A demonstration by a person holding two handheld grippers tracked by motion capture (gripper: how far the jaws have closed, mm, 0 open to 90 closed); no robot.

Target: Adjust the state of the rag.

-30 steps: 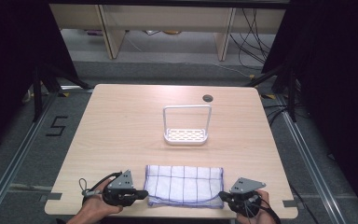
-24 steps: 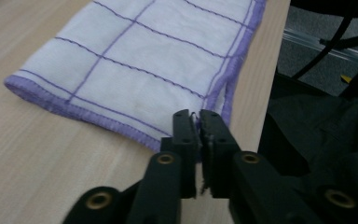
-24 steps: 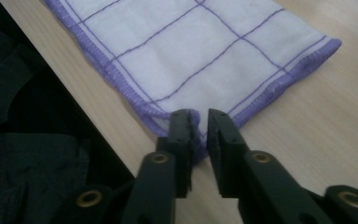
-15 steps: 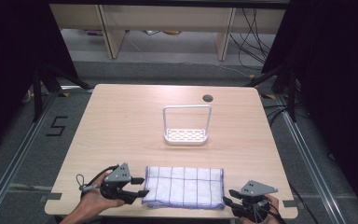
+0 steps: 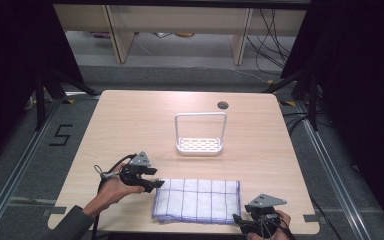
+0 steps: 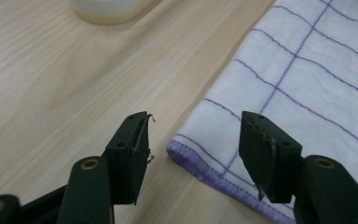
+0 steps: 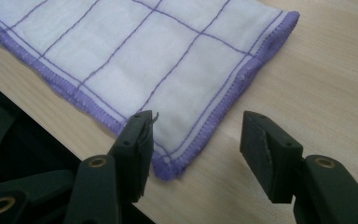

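Moved since earlier: left gripper [image 5: 152,184] is now sitting further up the table, at the cloth's far-left corner, where a second ago it was lying level with the cloth's left edge; right gripper [image 5: 240,220] is sitting slightly lower, toward the table's near edge.
Left gripper fingers: jaws have just been opening and are standing spread, gripping nothing; in the left gripper view [image 6: 193,140] the cloth's hemmed corner is lying between and just beyond them, with no pad pressing on it.
Right gripper fingers: jaws have likewise just been opening and are standing apart; in the right gripper view [image 7: 196,140] the cloth's near-right corner is lying between them, close to one finger [image 7: 137,140], but is not being pinched.
Cloth: white cloth with purple grid lines and purple hem [image 5: 197,200] is lying folded flat near the table's front edge, between the two grippers; also showing at [image 6: 298,70] and [image 7: 158,60].
Rack: white rack with a tall handle [image 5: 200,145] is standing upright mid-table, well apart from the cloth.
Table: pale wooden table [image 5: 130,125] is carrying everything; a dark round hole [image 5: 223,105] is sitting near its far edge.
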